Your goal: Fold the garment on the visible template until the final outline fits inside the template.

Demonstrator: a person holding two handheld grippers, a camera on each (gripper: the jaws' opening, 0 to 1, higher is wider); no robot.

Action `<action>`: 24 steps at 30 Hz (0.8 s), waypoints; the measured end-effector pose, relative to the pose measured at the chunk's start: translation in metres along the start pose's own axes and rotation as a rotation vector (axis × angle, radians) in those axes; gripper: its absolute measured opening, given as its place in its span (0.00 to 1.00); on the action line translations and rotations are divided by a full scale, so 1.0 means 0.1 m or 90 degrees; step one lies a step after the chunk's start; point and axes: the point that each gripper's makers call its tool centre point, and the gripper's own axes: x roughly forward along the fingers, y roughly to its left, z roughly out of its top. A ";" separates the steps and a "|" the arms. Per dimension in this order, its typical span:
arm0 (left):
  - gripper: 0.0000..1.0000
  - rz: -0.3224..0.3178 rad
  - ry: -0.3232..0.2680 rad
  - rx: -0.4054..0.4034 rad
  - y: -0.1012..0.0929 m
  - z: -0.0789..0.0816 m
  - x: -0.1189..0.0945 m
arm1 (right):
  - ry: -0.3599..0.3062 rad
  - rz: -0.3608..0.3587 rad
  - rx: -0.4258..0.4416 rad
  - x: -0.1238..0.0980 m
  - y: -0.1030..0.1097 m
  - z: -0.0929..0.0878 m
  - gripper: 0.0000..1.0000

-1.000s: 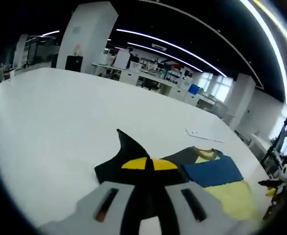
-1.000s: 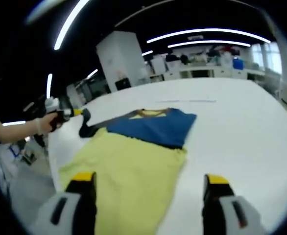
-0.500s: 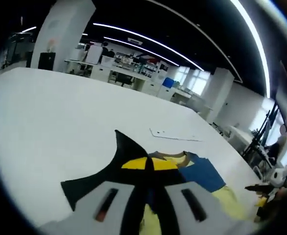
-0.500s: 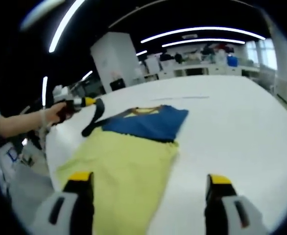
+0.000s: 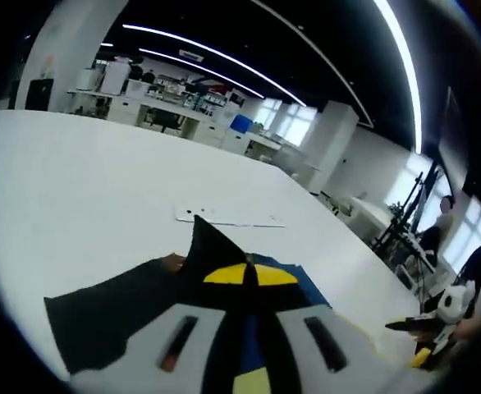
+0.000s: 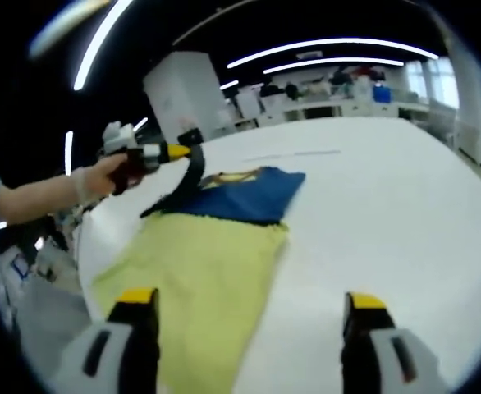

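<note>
While pinching the soft, floppy garment's [image 6: 203, 254] dark sleeve [image 6: 192, 175] tight in the left fingers [image 5: 226, 276], holding it up off the white surface [image 6: 405, 230]; keeping the right fingers [image 6: 134, 298] wide open, empty, above the near yellow hem [image 6: 195, 357].

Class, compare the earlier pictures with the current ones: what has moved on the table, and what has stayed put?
The left gripper, shut on the dark sleeve throughout, has lifted it off the table and carried it up and inward over the blue panel. The right gripper stays open and empty, and the yellow body of the garment lies flat as before.
</note>
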 end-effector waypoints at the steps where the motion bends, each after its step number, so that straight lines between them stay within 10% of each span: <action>1: 0.00 -0.005 0.002 0.005 -0.06 -0.02 0.03 | -0.001 0.000 0.004 0.00 -0.01 0.00 0.93; 12: 0.00 -0.078 0.043 0.039 -0.71 -0.25 0.40 | -0.001 -0.008 0.014 -0.05 -0.05 -0.05 0.92; 24: 0.00 -0.114 0.114 0.052 -0.98 -0.73 0.56 | 0.002 -0.013 0.025 -0.08 -0.11 -0.09 0.92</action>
